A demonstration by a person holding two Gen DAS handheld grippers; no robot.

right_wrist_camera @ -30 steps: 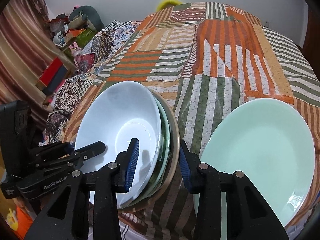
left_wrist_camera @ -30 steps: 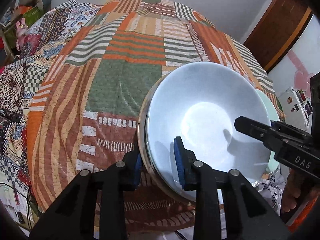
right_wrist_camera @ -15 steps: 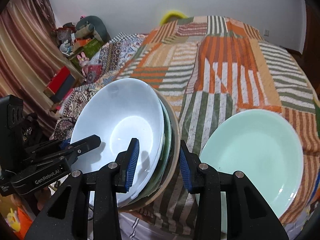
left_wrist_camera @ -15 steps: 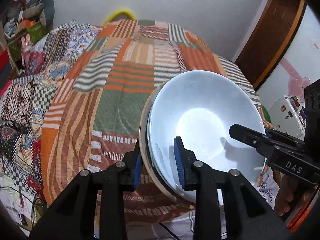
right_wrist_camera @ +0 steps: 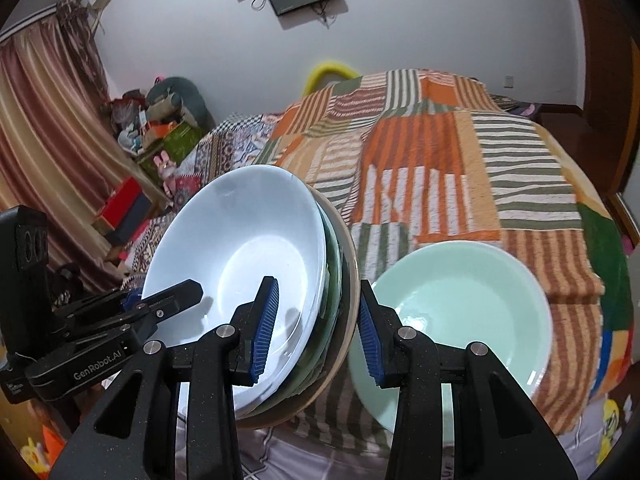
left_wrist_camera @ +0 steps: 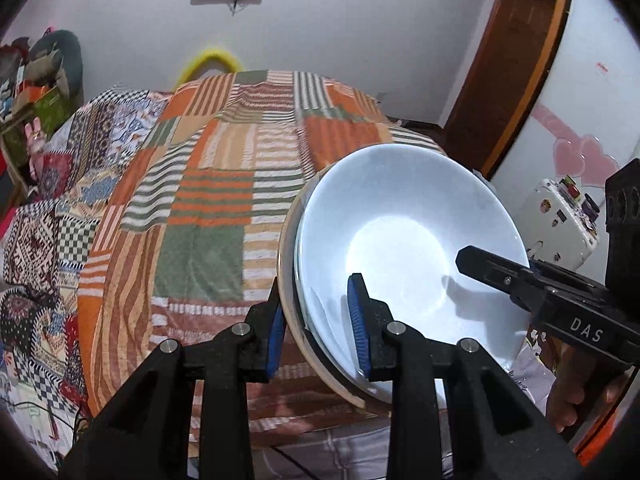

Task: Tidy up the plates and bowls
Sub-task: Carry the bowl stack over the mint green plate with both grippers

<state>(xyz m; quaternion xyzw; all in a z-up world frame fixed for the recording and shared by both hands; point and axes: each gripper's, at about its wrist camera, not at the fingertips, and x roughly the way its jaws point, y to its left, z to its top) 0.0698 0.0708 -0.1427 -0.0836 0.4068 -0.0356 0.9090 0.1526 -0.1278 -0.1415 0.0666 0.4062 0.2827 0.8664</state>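
Right gripper (left_wrist_camera: 576, 300) reads "DAS" — left gripper (right_wrist_camera: 96, 344) (side) "GenRobot.AI".

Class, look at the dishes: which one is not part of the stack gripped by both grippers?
The mint-green plate. It lies alone on the patchwork bedspread, beside the stack topped by the white bowl, and no gripper touches it.

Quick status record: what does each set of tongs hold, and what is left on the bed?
left tongs: shut on near rim of stack of dishes
right tongs: shut on the stack's opposite rim
stack: white bowl on top, tan dish outermost, tilted, held off the bedspread
loose: green plate on bedspread, right of stack
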